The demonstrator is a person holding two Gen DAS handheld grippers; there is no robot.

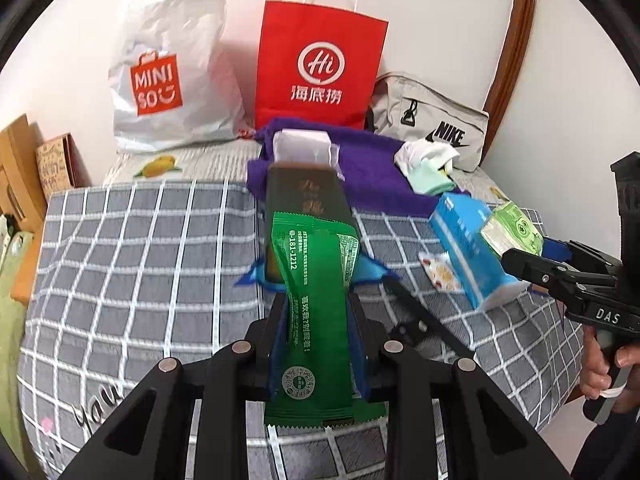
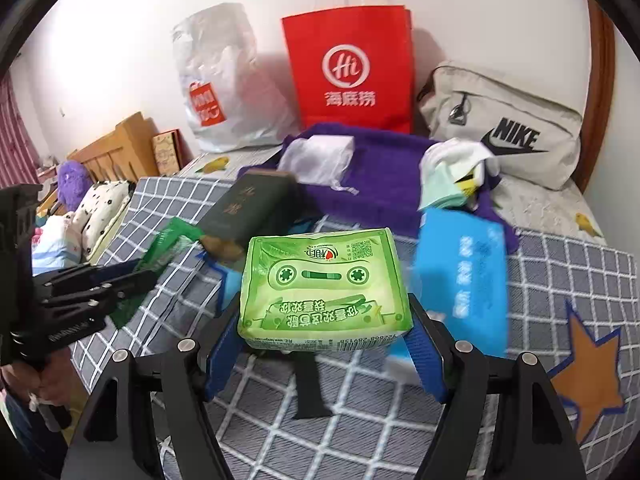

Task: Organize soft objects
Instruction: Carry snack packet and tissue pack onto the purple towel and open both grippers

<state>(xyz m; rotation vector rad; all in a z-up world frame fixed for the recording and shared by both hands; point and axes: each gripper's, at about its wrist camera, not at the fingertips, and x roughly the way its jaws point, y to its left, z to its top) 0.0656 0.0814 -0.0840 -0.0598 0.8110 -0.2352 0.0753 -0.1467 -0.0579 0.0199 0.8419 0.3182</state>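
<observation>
The left gripper has its jaws nearly closed on a green sachet, long axis running straight ahead. The right gripper, jaws wide, clamps a green tissue pack crosswise. Both hang above the checked bed; the purple towel, probably their destination, lies straight beyond, about equally near either hand.

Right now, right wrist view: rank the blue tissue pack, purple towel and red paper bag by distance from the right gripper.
From the right gripper, which grips the green tissue pack:
1. blue tissue pack, just to its right on the checked blanket.
2. purple towel, behind, mid-bed.
3. red paper bag, farthest, standing by the wall.
</observation>
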